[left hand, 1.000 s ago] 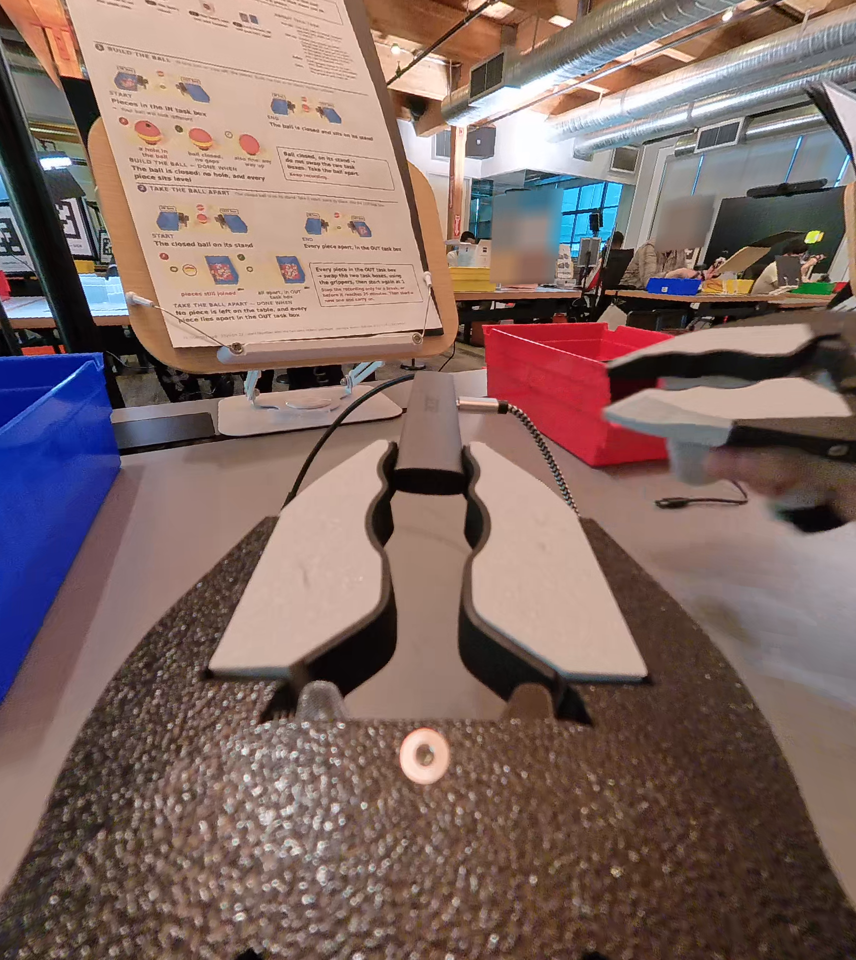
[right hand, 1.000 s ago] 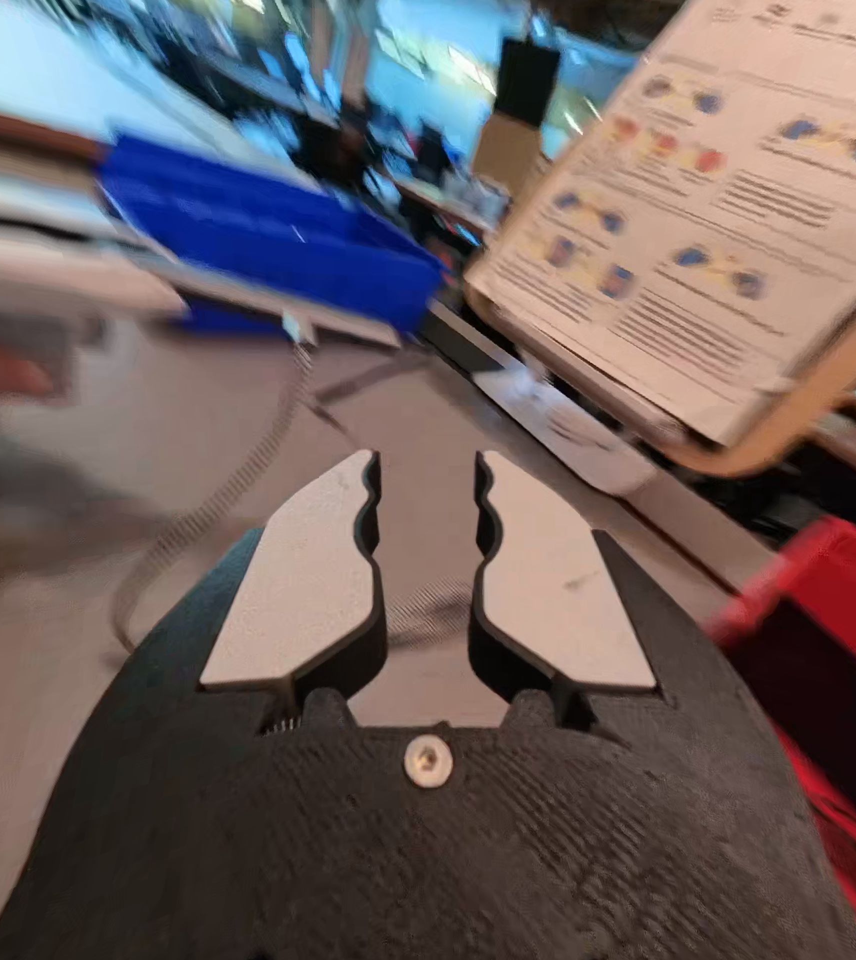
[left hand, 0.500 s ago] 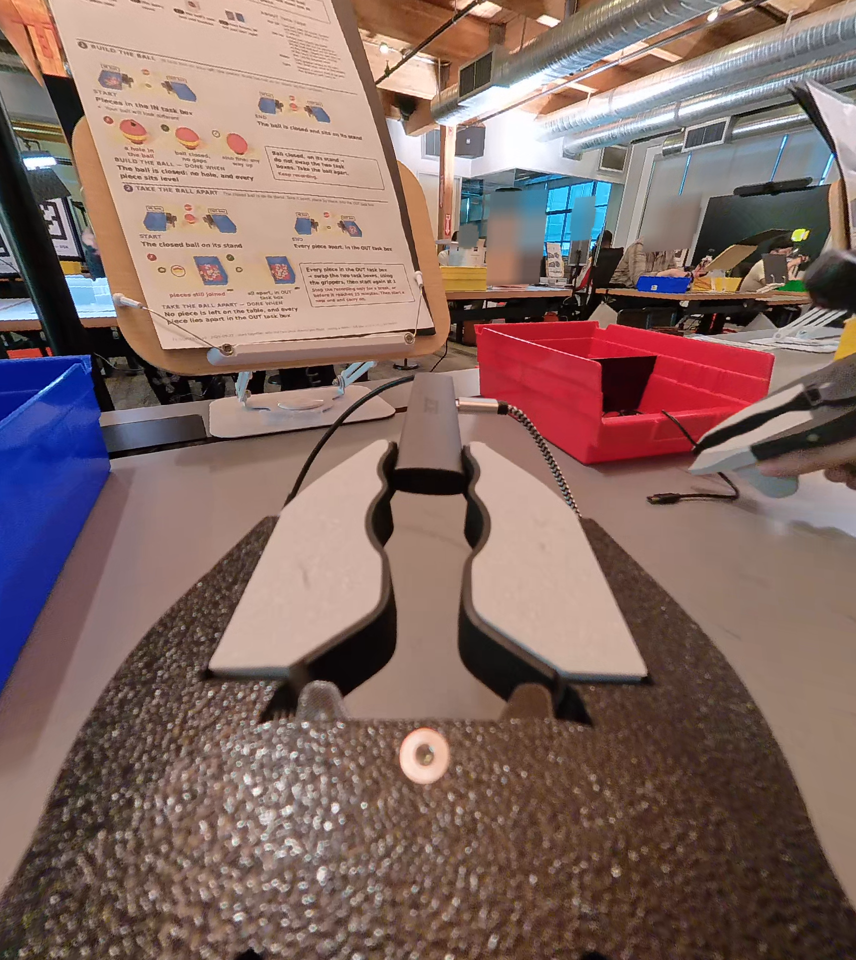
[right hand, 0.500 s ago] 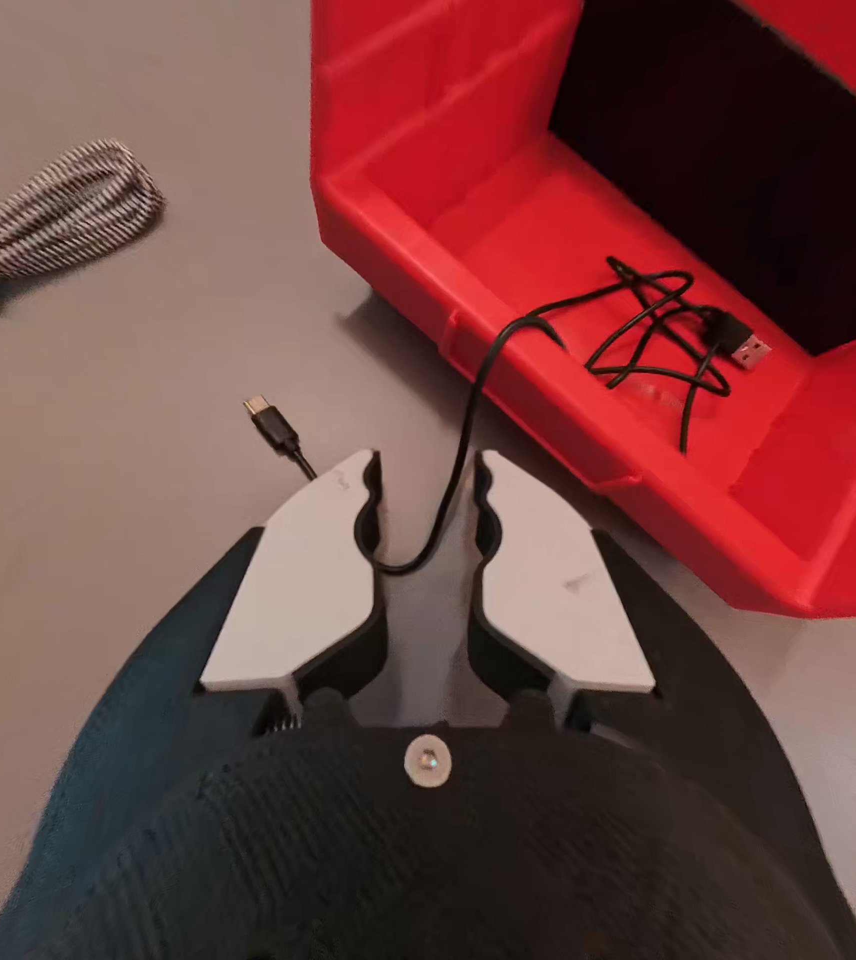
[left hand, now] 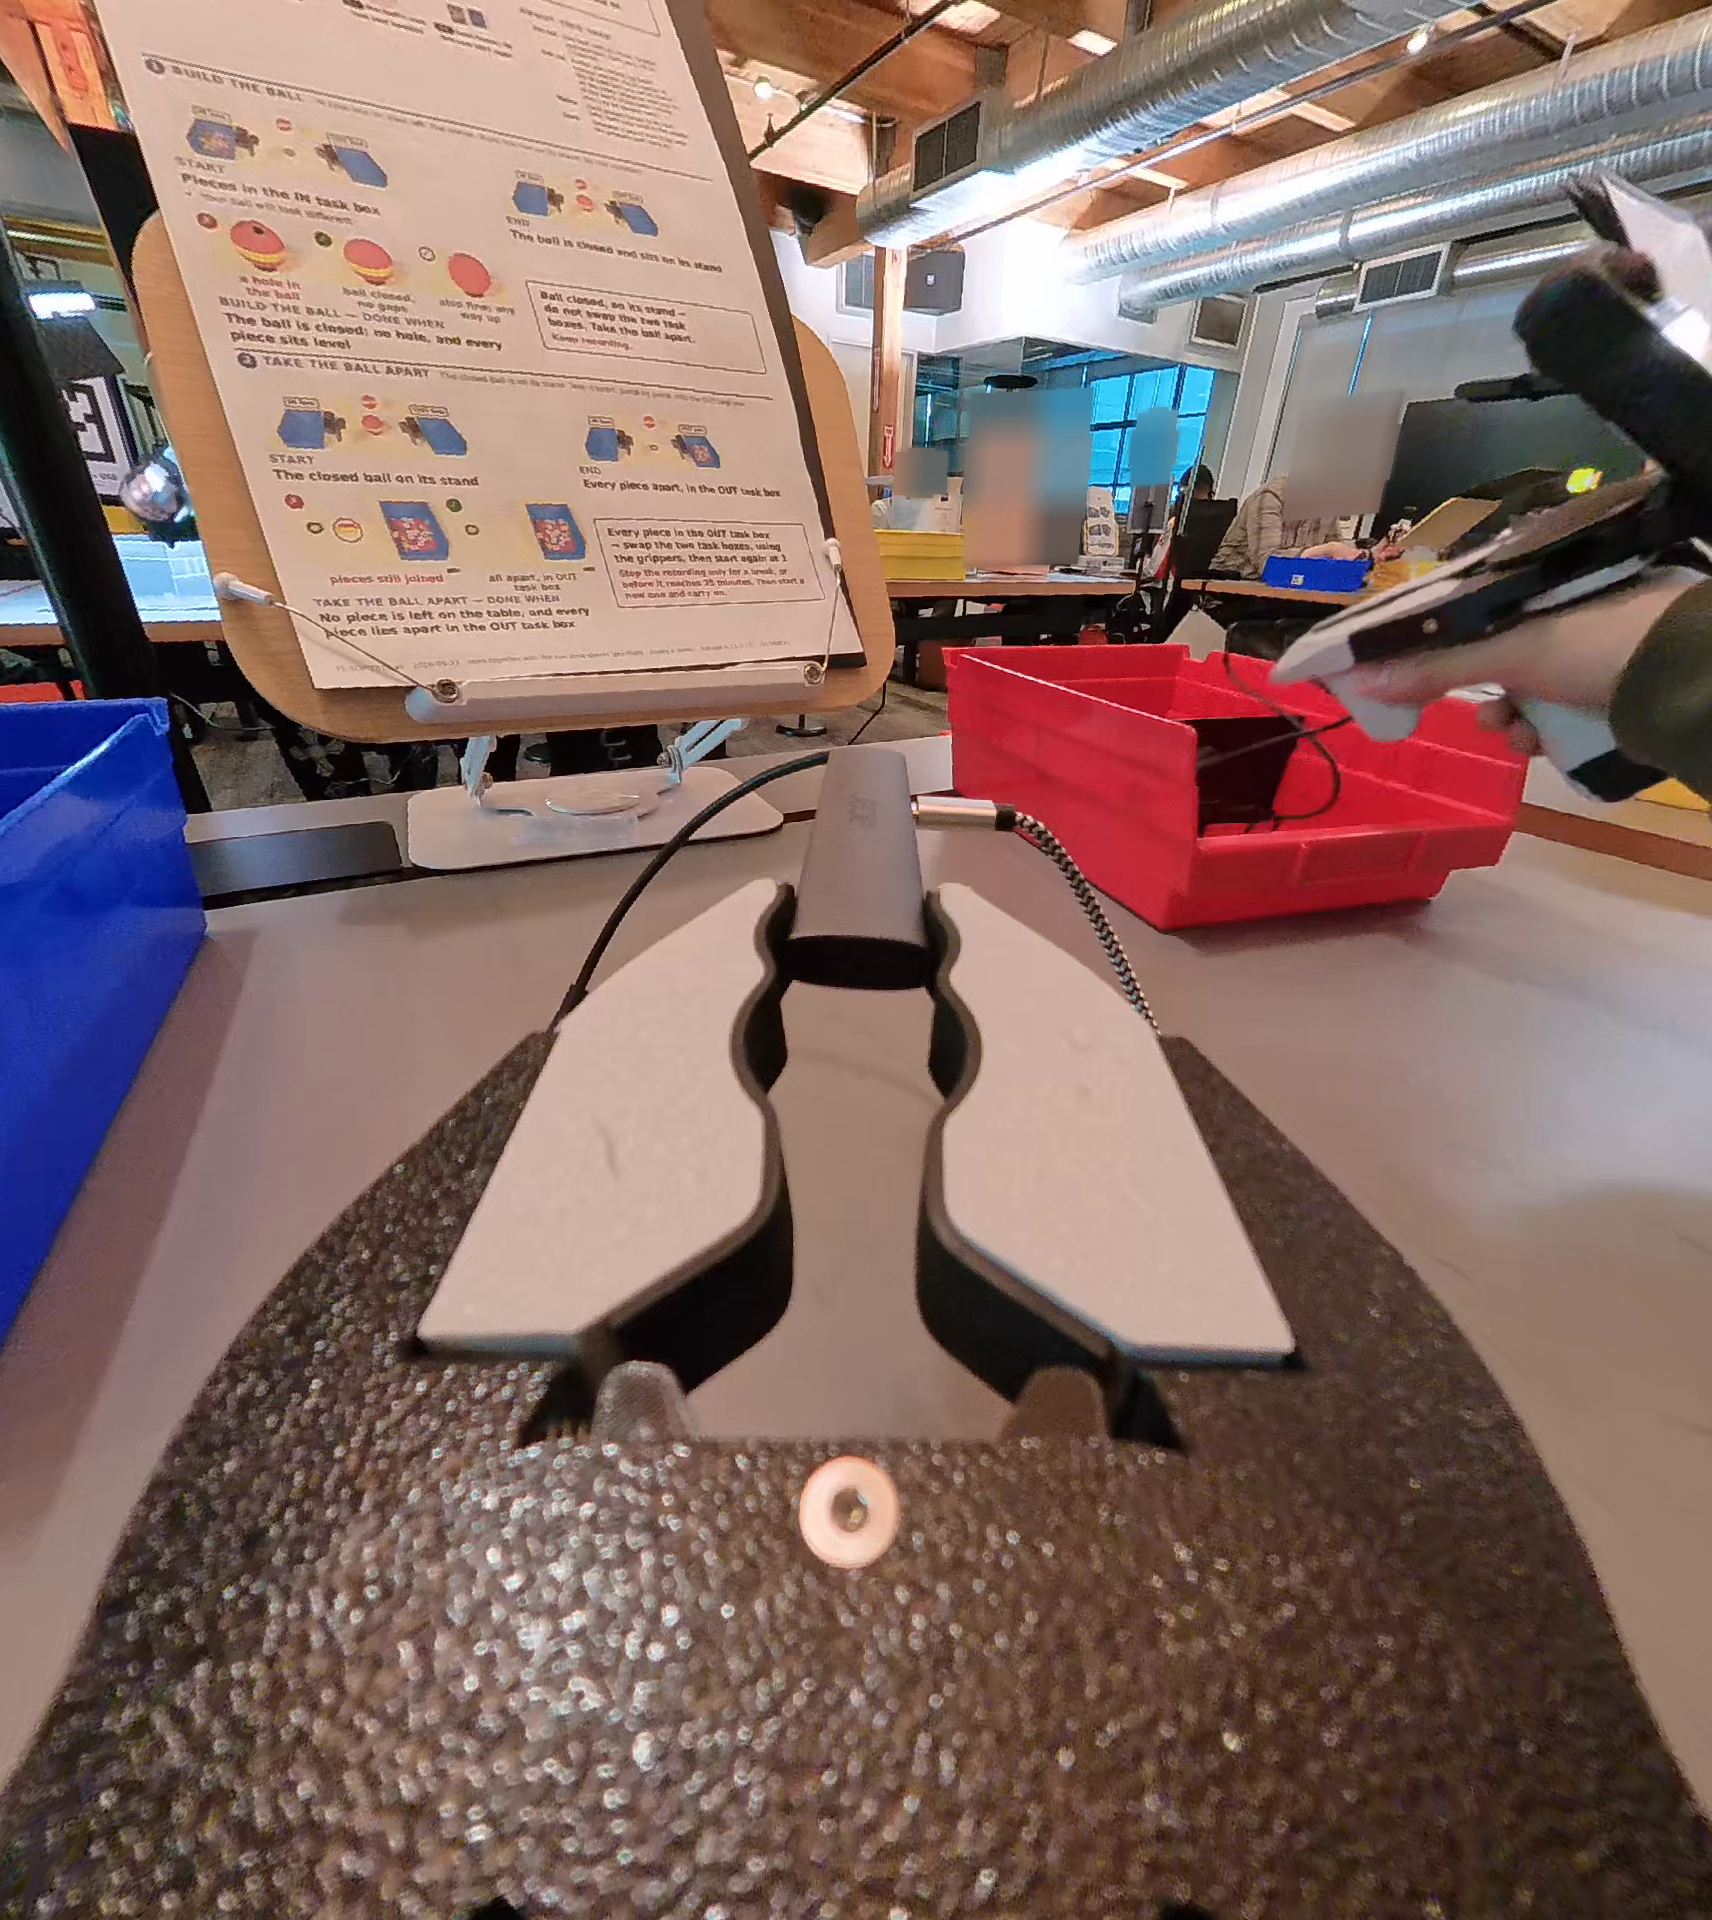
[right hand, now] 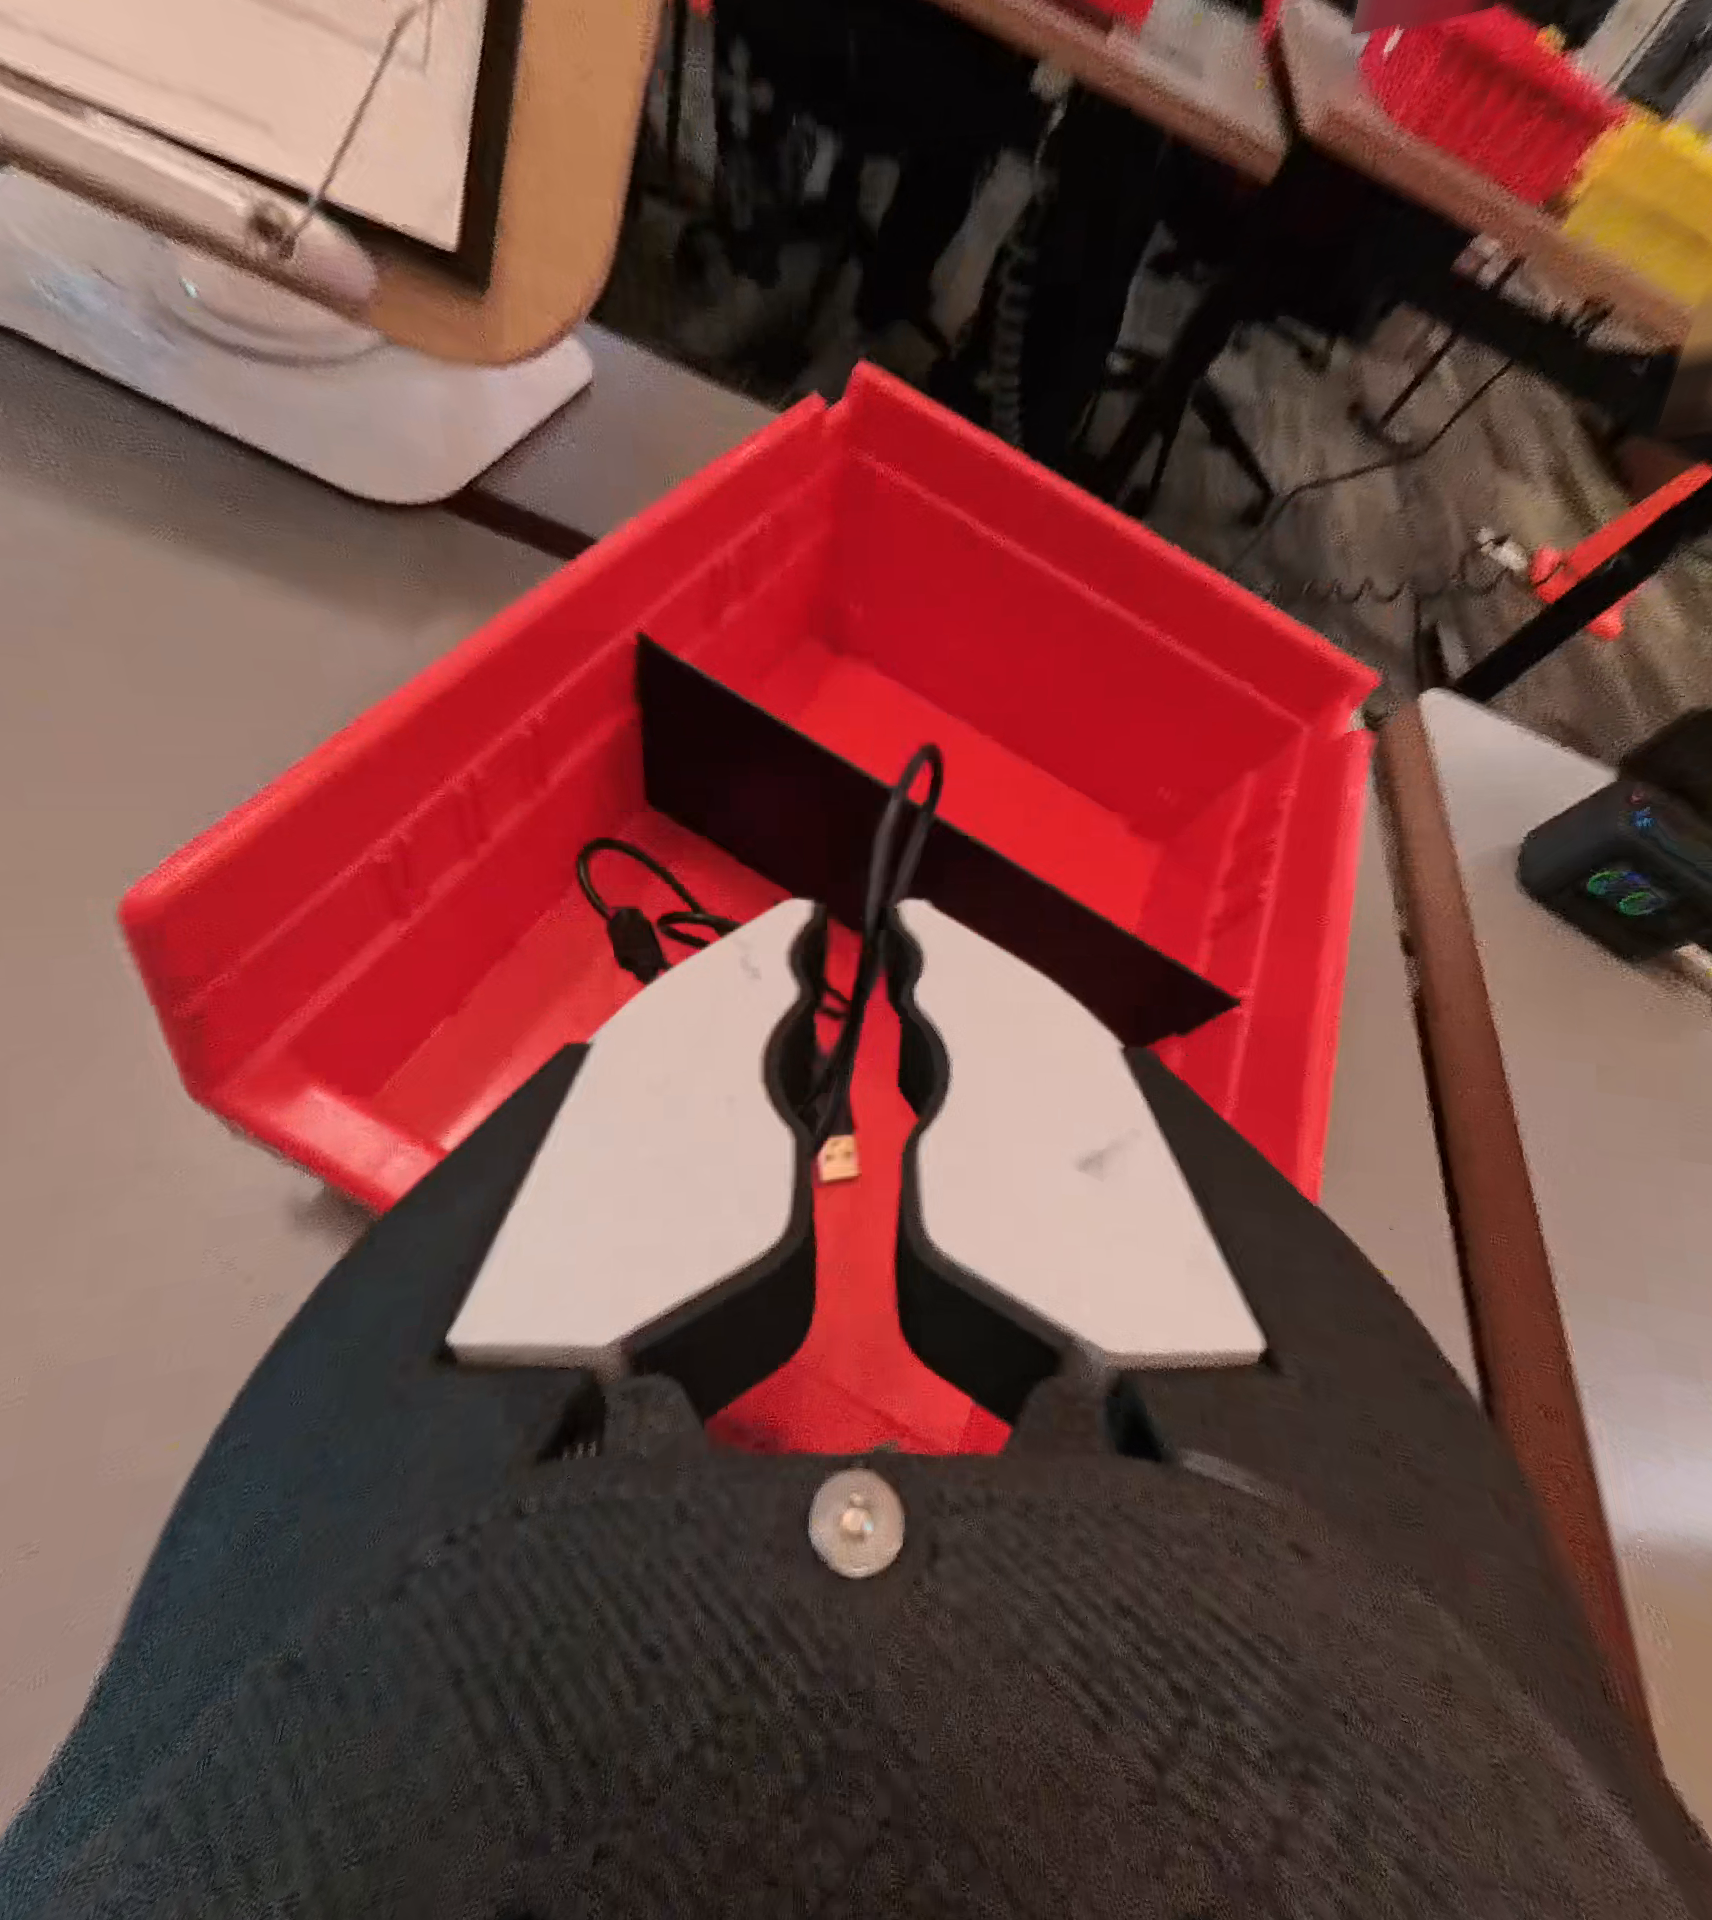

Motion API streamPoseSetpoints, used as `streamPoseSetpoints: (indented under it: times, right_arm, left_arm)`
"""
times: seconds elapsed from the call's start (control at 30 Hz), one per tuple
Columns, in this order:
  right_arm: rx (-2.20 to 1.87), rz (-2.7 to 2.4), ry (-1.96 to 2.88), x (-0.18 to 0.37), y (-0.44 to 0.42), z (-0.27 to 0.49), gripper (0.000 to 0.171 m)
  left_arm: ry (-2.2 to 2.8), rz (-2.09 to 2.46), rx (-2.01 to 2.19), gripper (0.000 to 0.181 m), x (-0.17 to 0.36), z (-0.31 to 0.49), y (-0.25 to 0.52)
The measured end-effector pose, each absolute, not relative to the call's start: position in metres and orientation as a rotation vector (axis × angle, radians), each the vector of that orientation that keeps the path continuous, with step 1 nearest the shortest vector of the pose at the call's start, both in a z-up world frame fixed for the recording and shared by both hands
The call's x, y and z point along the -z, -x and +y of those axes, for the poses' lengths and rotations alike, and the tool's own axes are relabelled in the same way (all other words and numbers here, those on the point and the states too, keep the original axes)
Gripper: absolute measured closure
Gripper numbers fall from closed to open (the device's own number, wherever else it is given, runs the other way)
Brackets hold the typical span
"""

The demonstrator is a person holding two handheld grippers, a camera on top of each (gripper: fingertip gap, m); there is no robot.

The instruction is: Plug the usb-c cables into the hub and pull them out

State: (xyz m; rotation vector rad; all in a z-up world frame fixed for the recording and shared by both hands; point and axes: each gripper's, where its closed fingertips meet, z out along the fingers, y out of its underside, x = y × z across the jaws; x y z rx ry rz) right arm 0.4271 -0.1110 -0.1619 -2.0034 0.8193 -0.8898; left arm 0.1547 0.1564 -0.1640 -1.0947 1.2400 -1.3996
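**Black cable lifted over the red bin**

The right tool [right hand: 857, 935], which half a second ago hovered over the tabletop with the black cable [right hand: 878, 894] lying loose between its fingers, has closed on that cable and risen above the red bin [right hand: 436, 831]. In the left wrist view it moved toward the upper right.

Blue bin [left hand: 21, 997] at left, instruction sheet on wooden stand [left hand: 478, 353], grey table [left hand: 1454, 1091], ceiling ducts [left hand: 1351, 156]
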Motion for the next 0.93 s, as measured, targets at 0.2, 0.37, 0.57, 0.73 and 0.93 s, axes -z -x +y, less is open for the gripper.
streamPoseSetpoints:
  times: [0.2,0.37,0.57,0.73,0.93]
  right_arm:
    - [0.804,0.679,1.919,0.149,-0.364,-0.072,0.103]
    - [0.387,0.151,1.674,0.137,-0.225,0.052,0.12]
    - [0.354,0.028,1.624,0.165,-0.182,0.13,0.131]
    - [0.363,0.11,1.565,0.163,-0.188,0.137,0.151]
    - [0.265,0.161,1.505,0.158,-0.187,0.134,0.16]
  left_arm:
    - [1.1,1.243,1.409,0.158,0.164,0.156,-0.155]
    - [1.092,1.242,1.409,0.158,0.164,0.156,-0.155]
    - [1.062,1.236,1.417,0.158,0.161,0.154,-0.152]
    - [1.057,1.22,1.435,0.158,0.16,0.154,-0.152]
    - [1.034,1.22,1.437,0.158,0.158,0.152,-0.15]
